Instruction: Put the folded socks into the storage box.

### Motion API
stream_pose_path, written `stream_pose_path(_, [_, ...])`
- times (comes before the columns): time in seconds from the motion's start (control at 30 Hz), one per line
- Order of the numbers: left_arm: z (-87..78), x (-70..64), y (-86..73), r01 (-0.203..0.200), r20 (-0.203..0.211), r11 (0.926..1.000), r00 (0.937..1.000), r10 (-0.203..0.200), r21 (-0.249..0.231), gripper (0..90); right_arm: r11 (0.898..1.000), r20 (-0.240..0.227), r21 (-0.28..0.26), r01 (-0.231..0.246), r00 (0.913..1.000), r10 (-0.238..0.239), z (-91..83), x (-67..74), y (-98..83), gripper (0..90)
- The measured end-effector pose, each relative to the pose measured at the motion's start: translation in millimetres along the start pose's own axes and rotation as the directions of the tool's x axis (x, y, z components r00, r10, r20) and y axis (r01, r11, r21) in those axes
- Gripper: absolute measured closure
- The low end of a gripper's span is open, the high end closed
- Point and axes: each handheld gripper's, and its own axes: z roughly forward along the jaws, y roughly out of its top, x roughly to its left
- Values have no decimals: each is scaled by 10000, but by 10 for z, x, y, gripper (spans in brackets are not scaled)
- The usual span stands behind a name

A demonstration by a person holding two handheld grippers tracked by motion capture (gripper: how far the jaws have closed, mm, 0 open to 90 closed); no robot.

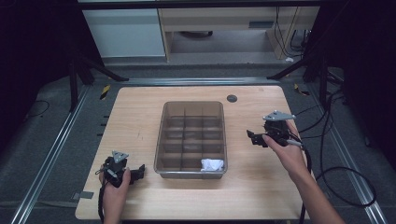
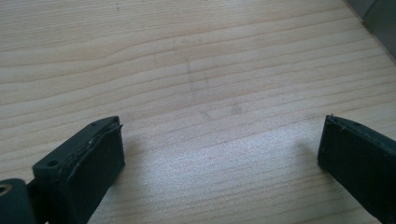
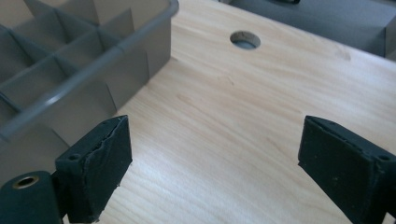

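Two grippers hover with fingers wide and empty: the left gripper (image 1: 138, 171) near the table's (image 1: 261, 196) front-left corner, the right gripper (image 1: 252, 137) by its right edge. A crumpled white object (image 1: 212, 164) lies in the front-right compartment of the grey translucent divided plastic bin (image 1: 161, 140). Likely best: the right gripper descends vertically, clearing dividers.

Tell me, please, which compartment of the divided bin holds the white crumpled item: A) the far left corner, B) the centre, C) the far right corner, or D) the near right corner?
D: the white crumpled item sits in the bin's near right corner compartment, closest to the person's side.
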Motion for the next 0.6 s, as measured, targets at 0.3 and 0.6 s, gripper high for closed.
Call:
stream_pose_path(0.3, [-1,-2,-1,1,3,10000,10000,-1,-1,0,9980,-84,440,-463,9989,467,77,-37,-311,109])
stream_pose_path(0.6, [-2,-3,-2,-6,5,10000,10000,6,0,0,9923,-113,1003,-721,9972,736,204,-21,-593,110])
